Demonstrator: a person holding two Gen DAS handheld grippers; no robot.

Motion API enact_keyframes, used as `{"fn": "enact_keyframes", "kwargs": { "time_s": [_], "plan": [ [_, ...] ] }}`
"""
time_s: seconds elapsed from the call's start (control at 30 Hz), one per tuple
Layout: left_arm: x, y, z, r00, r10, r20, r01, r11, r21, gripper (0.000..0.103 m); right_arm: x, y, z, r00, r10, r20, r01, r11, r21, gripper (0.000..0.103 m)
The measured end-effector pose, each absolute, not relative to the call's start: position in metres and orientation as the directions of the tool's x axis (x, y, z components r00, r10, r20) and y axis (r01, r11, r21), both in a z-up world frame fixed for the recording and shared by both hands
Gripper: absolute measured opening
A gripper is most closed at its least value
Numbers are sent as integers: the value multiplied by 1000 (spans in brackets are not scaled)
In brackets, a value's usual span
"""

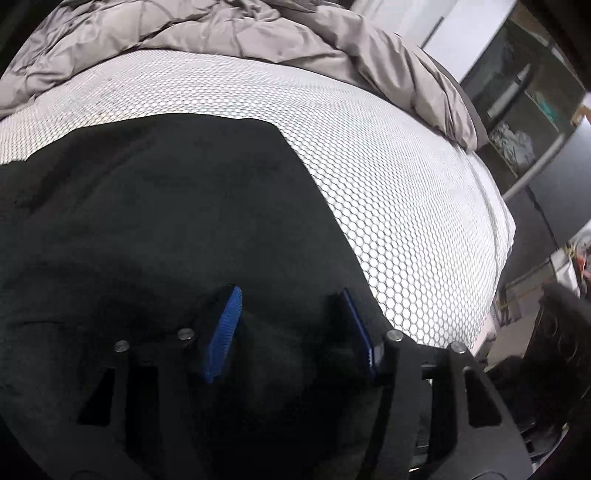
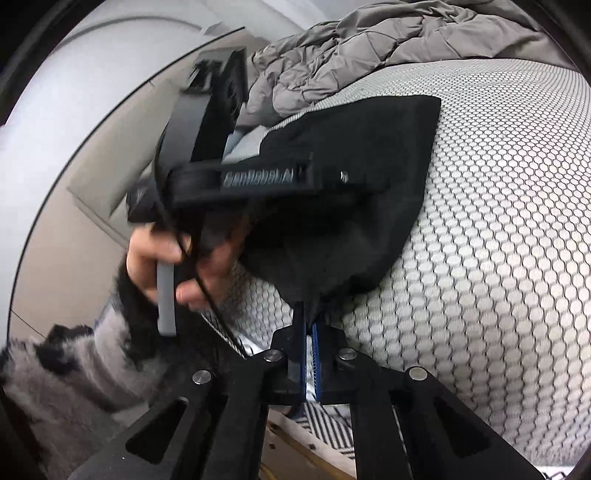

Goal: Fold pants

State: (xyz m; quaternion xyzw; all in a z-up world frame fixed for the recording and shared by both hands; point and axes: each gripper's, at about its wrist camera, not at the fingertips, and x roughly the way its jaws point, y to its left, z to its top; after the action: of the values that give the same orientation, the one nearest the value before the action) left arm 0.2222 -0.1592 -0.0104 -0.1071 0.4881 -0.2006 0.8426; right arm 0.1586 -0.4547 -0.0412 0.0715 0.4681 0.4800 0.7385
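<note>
Black pants (image 1: pixel 166 229) fill the near part of the left wrist view and lie spread on the bed (image 1: pixel 369 166), a mattress covered in a white honeycomb-patterned sheet. In the right wrist view the same pants (image 2: pixel 351 184) are bunched into a dark, roughly triangular mass, with one point drawn down toward the camera.

The fold looks to be at an early or middle stage: the cloth is gathered and partly doubled over, but no flat, squared stack shows, so smoothing and at least one more fold seem to remain.

A rumpled grey quilted comforter (image 1: pixel 184 33) is pushed to the far end of the bed. Beyond the bed's right edge stand dark shelves (image 1: pixel 517 122) with a few things on them; pale walls show on the other side.

The left hand-held gripper (image 1: pixel 291 325) stands about half open over the pants, its blue pads apart with dark cloth between them; whether they press on it cannot be told. The right hand-held gripper (image 2: pixel 309 354) is closed tight, pinching a point of the pants' fabric. A hand (image 2: pixel 173 266) in a fuzzy grey sleeve grips the left tool's handle.
</note>
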Motion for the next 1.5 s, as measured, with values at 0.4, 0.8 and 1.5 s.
{"fn": "enact_keyframes", "kwargs": {
  "time_s": [0.4, 0.8, 1.5],
  "plan": [
    [210, -195, -7, 458, -403, -792, 342, 903, -261, 53, 180, -470, -41, 152, 804, -575, -580, 544, 607, 43],
    [205, -163, 12, 511, -403, -759, 312, 910, -273, 53, 166, -467, -63, 38, 778, -627, -583, 527, 619, 7],
    [132, -214, -19, 488, -356, -797, 567, 823, -21, 69, 267, -437, -64, 217, 741, -636, -474, 650, 595, 32]
  ]
}}
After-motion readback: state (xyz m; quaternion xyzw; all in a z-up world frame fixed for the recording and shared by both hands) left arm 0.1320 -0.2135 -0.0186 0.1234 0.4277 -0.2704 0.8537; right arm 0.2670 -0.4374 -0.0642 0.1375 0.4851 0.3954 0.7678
